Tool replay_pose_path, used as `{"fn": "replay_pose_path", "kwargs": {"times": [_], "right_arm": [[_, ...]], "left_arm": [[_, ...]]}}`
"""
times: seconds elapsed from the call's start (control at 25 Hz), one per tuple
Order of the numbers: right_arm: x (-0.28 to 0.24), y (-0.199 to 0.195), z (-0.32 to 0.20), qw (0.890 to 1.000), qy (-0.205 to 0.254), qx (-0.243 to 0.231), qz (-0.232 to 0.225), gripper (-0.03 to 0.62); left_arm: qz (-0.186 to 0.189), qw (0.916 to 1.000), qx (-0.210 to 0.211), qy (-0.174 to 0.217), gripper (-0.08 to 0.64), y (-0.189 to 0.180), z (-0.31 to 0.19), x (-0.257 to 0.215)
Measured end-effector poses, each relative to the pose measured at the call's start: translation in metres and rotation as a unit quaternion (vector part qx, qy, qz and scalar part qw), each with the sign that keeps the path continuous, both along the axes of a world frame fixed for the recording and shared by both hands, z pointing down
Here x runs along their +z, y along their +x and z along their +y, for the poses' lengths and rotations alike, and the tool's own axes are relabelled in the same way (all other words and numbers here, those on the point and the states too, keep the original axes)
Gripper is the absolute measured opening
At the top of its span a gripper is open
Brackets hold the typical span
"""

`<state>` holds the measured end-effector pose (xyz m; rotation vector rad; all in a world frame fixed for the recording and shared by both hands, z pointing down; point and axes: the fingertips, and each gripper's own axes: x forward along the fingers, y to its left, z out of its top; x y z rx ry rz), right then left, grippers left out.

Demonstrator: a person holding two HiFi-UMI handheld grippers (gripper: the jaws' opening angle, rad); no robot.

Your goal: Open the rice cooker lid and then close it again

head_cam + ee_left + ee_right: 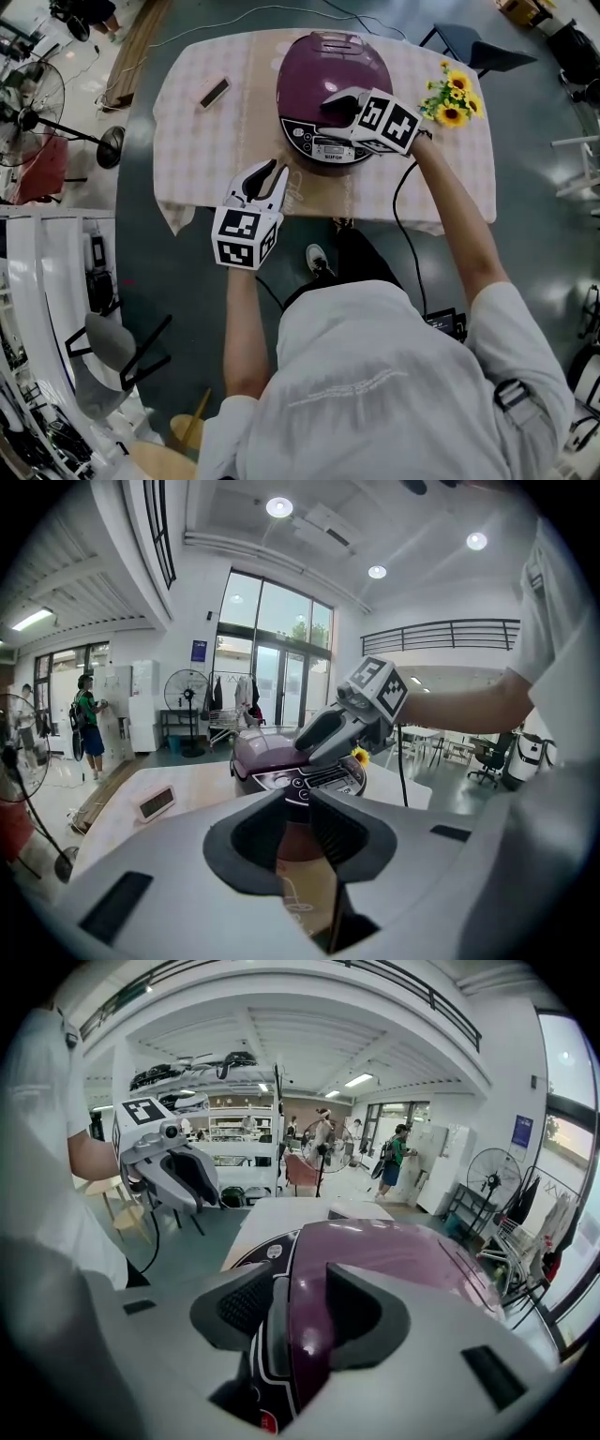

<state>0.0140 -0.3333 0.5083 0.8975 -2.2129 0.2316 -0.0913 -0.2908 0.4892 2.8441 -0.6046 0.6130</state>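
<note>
Two tools, both with jaws apart: the right tool (336,105) straddles the front edge of the single rice cooker (319,66), whose glossy purple domed lid (394,1251) lies shut, mid-bench (187,141). The left tool (268,176) hangs empty over the checked cloth (178,173). One sunflower bunch (452,97) stands beside the cooker.

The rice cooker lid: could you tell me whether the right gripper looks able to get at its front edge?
Probably yes. The right gripper hangs over the front of the rice cooker lid, jaws apart astride its edge, with nothing in the way. The left gripper is well clear.
</note>
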Motion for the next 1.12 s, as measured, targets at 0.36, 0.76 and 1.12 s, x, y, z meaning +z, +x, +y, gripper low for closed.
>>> {"fn": "replay_pose_path", "kwargs": {"times": [0.36,0.76,1.12], "right_arm": [[0.002,0.0,0.001,1.0,-0.005,-0.002,-0.006,0.176],[0.003,-0.001,0.002,1.0,0.009,-0.001,0.004,0.179],[0.002,-0.005,0.006,1.0,0.02,-0.005,0.01,0.173]], "left_arm": [[0.0,1.0,0.009,-0.001,0.089,0.011,-0.007,0.003],[-0.002,0.9999,0.006,-0.011,0.089,0.01,-0.006,0.01],[-0.001,0.9998,0.004,-0.017,0.089,0.012,-0.005,0.013]]}}
